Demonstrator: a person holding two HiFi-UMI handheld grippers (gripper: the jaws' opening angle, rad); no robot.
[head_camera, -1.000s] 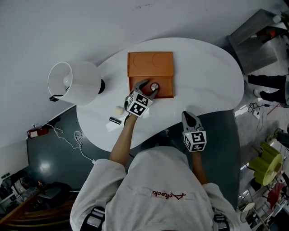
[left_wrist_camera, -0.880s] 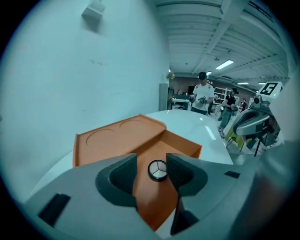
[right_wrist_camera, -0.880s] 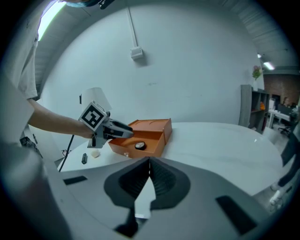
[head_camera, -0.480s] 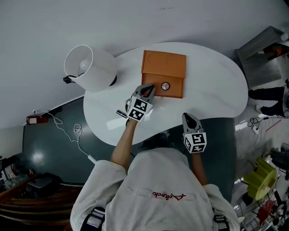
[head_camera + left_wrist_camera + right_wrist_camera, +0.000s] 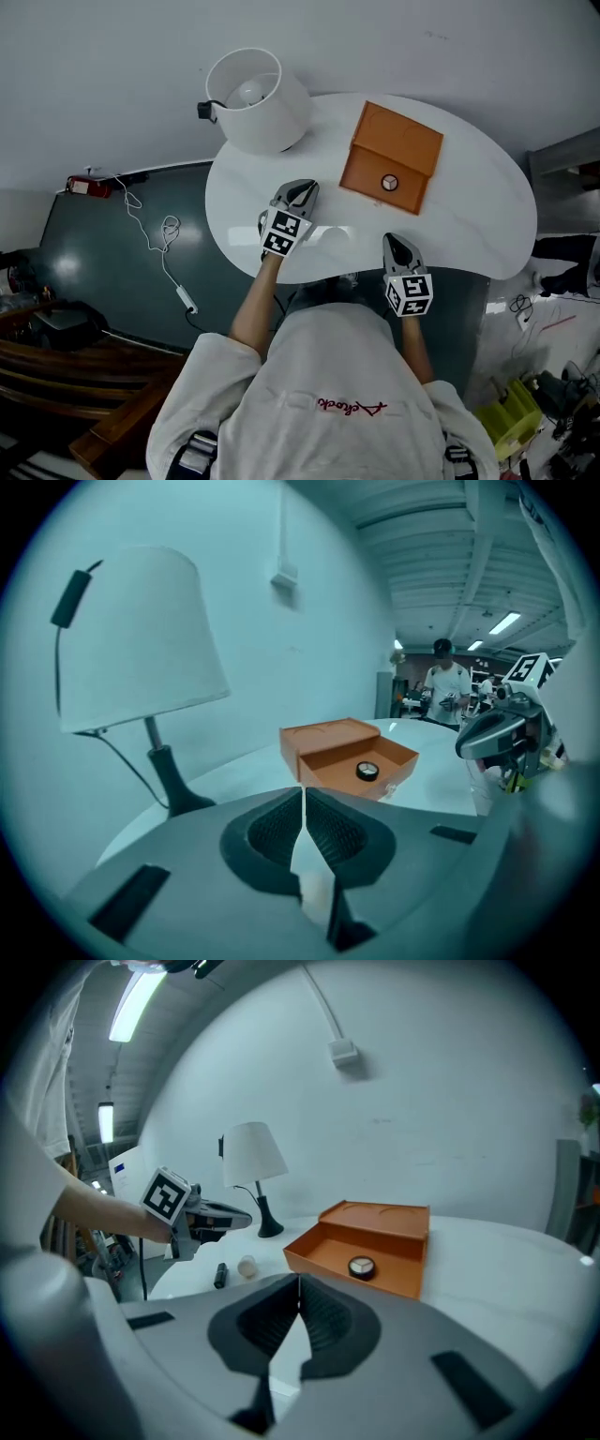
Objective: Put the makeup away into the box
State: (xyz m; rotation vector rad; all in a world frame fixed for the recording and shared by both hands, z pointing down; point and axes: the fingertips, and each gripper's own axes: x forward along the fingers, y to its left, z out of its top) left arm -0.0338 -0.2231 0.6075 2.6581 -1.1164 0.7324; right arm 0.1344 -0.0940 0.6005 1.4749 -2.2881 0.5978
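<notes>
Makeup here comes to three pieces, and only one is in the box. That one is a round compact point(image 5: 389, 183) with a dark rim and a pale face split into three segments. It lies flat in the open tray, close to the tray's near wall. The other two pieces show only in the right gripper view. They are one short black tube point(image 5: 219, 1275) lying on its side and one small pale ball point(image 5: 247, 1266) just to its right. Both sit on the white table point(image 5: 469, 216), well to the left of the box.

One box point(image 5: 392, 157) is present. It is orange and shallow, and its lid is folded back flat on the far side. The lid's inner face carries two round impressions. The box lies turned at an angle on the far right part of the tabletop. One white-shaded lamp point(image 5: 258, 98) on a dark stem stands at the far left edge.

There are two grippers. The left gripper point(image 5: 298, 190) is over the near left part of the table, its ribbed pads pressed together with nothing between them. The right gripper point(image 5: 397, 247) is at the near edge, its jaws likewise clenched and empty. Neither touches the box. One person point(image 5: 446, 682) stands far off in the background.
</notes>
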